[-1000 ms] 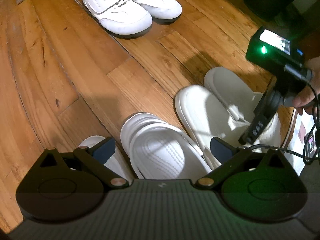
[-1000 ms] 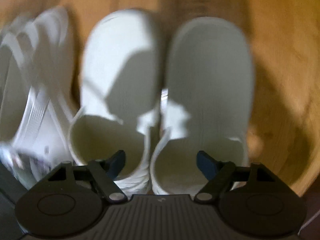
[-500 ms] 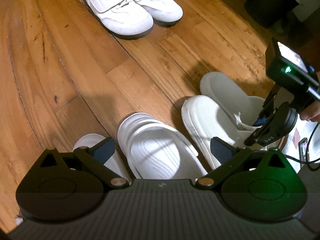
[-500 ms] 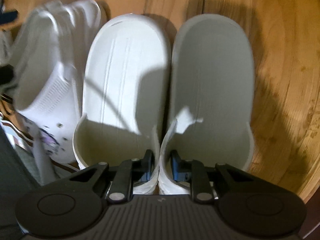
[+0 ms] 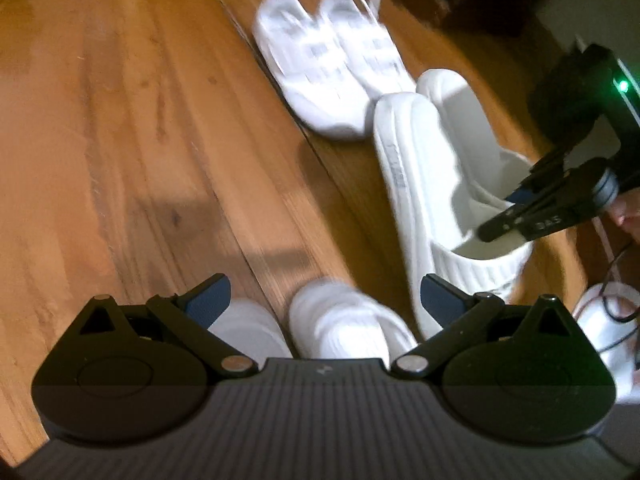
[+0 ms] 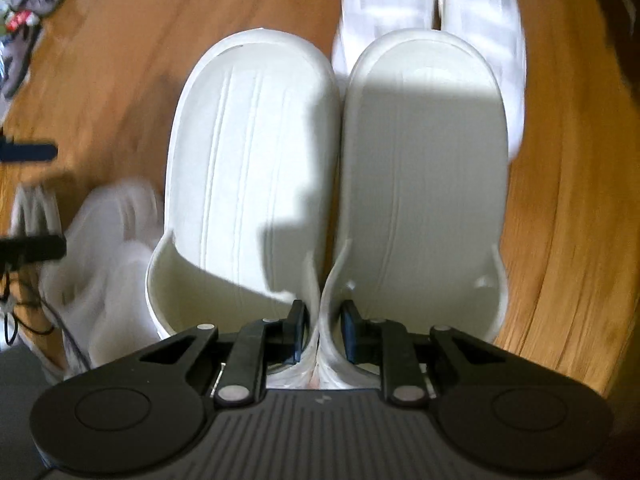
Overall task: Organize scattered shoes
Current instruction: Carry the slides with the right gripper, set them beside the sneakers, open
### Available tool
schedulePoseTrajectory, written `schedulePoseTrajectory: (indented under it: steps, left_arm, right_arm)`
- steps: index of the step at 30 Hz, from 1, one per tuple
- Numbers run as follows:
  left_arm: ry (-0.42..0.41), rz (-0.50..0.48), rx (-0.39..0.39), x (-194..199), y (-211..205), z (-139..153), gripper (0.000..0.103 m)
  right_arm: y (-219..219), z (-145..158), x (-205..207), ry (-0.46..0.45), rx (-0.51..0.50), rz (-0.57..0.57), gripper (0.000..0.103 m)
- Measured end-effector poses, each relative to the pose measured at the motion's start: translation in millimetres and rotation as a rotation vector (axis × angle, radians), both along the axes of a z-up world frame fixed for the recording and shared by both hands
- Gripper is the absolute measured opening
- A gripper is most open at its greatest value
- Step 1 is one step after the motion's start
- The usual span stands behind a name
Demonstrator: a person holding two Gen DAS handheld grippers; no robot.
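Home interior: wood plank floor, white sneakers and slippers lying about

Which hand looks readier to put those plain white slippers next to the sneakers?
The right gripper: it pinches both slippers by their inner walls. The left gripper is open and empty.
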State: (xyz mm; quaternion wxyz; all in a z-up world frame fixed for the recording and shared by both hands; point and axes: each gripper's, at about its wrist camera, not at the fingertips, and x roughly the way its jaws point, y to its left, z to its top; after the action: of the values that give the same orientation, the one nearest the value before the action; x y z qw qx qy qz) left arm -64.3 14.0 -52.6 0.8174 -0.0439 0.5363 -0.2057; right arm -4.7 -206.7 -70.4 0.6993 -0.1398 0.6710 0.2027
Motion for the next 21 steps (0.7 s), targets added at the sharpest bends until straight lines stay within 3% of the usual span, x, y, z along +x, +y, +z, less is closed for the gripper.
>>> schedulePoseTrajectory:
  steps: [6,8,12,18,21]
  left_arm:
    - [-0.058,0.178,-0.034,19.4,55.0,19.8,0.103]
    - [-0.055,0.193,-0.031,22.1,64.9,18.9,0.103]
    - [-0.071,0.190,0.071,34.7,72.6,9.7,0.103]
    - [-0.031,0.231,0.006,50.2,90.3,-14.1,0.103]
    - [-0.020,0.263,0.034,53.3,97.0,-22.7,0.103]
  right_arm:
    - [76.7,15.3,54.6,-0.076,0.071,0.064,0.019]
    - [112.5,3.8,73.3,-0.096,0.063,0.087,0.019]
    - [149.9,-21.6,103.0,-0.067,0.073,0.072,0.019]
    - [187.7,-48.0,145.9,-0.051,0.017,0.027,0.019]
    - [195.3,-54.8,161.3,-0.041,-0.001,-0.001,0.025]
